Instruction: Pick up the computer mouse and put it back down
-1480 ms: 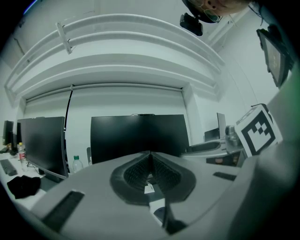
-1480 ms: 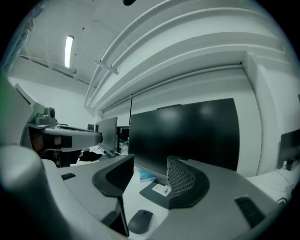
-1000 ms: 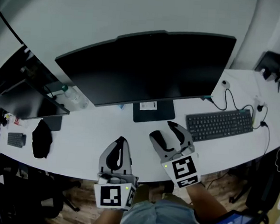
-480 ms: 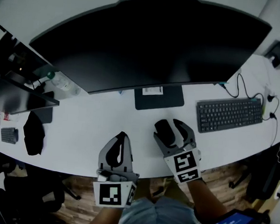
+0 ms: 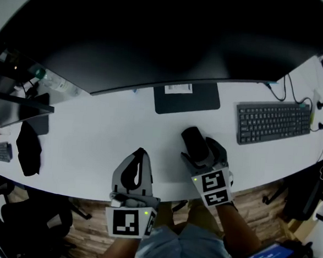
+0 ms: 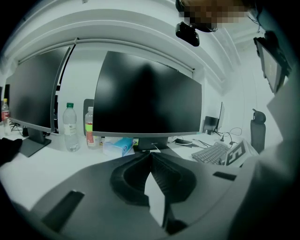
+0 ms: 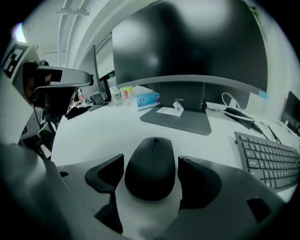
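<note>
Straddling the computer mouse (image 7: 151,172) on the table (image 7: 101,131), the right hand-held gripper (image 7: 150,158) has just been opening wide; the left hand-held gripper (image 6: 150,155) sits closed, empty

Mouse (image 5: 194,140) rear prob. under right claw (image 5: 201,150)

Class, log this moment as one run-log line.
right gripper: jaws just opened wider, astride computer mouse, not gripped | left gripper: shut, empty

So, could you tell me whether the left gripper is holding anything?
No, the left gripper has its jaws closed tip to tip with nothing between them.
</note>
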